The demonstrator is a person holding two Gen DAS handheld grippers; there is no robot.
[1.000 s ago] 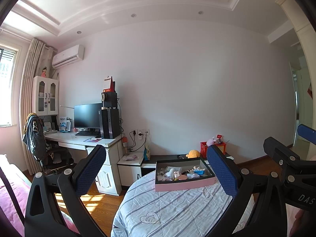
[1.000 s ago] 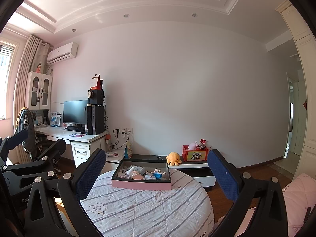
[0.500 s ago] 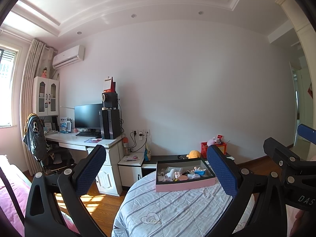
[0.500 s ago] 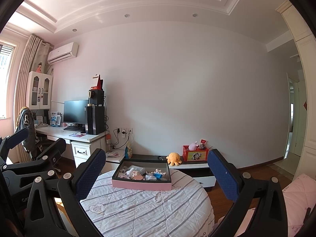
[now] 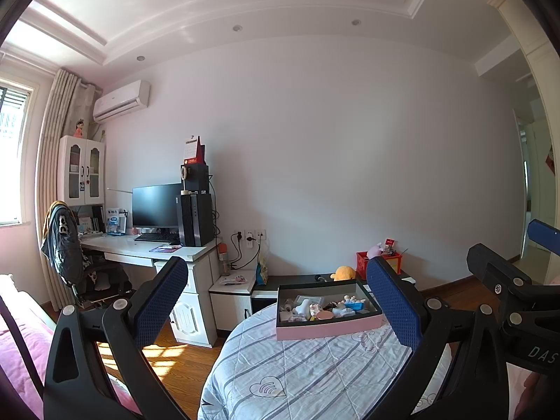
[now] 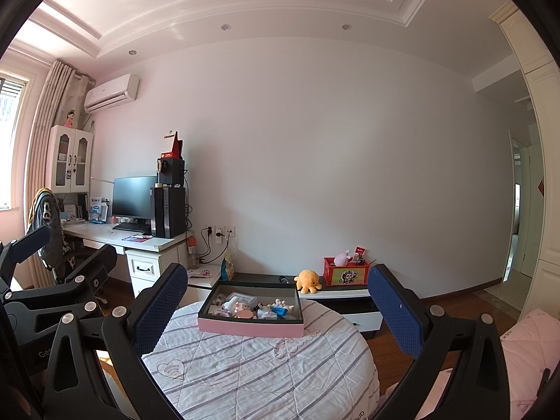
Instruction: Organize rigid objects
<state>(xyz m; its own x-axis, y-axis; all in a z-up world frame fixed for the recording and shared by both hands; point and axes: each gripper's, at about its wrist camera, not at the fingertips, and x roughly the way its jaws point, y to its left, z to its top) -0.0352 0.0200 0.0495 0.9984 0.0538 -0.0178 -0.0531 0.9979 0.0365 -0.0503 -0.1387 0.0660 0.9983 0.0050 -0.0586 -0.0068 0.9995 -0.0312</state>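
Note:
A shallow pink box (image 5: 329,328) (image 6: 250,329) with a dark inside sits at the far side of a round table with a striped quilted cover (image 5: 308,374) (image 6: 259,374). Several small toys and bits lie jumbled inside the box. My left gripper (image 5: 280,301) is open and empty, held well back from the box. Just as wide apart and empty, my right gripper (image 6: 276,301) is raised above the table's near side. The right gripper's body shows at the right edge of the left wrist view, and the left one's at the left edge of the right wrist view.
A white desk (image 6: 140,245) with a monitor and a computer tower stands at the left wall, with a chair (image 5: 70,262) draped in clothes. Behind the table is a low cabinet (image 6: 350,297) with an orange plush and a red toy box (image 6: 344,274). Pink bedding lies at both sides.

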